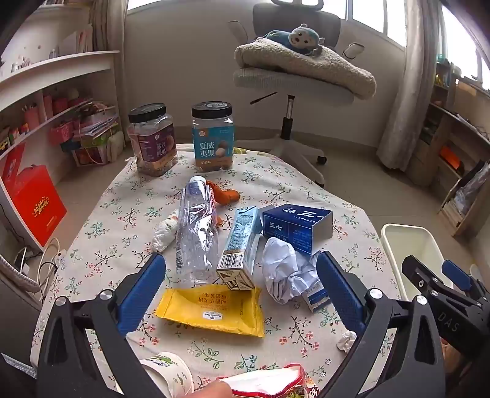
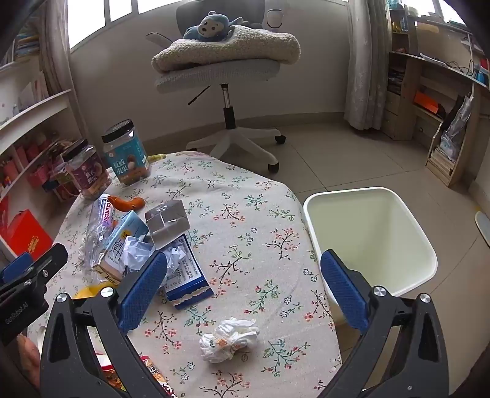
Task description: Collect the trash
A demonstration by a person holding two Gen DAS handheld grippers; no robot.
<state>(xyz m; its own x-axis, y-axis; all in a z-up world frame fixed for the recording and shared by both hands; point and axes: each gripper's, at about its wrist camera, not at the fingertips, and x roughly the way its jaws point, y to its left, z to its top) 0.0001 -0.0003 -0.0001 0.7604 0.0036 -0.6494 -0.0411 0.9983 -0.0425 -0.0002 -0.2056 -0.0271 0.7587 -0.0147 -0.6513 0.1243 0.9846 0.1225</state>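
the left gripper (image 1: 240, 284) has its jaws spread wide and empty above a crushed clear plastic bottle (image 1: 196, 232) and a yellow snack wrapper (image 1: 214, 312) on the floral tablecloth (image 2: 260, 245). the right gripper (image 2: 245, 286) is also spread, empty, above a crumpled white tissue (image 2: 228, 338), beside the cream plastic bin (image 2: 372, 242).

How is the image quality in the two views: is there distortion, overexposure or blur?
Left wrist view: strong fisheye bending, dark corners, the windows blown out white, the water bottle and milk carton sharp. Right wrist view: same curved edges, the bright windows overexposed, soft even daylight on the tablecloth, the crumpled tissue in focus, no motion blur.
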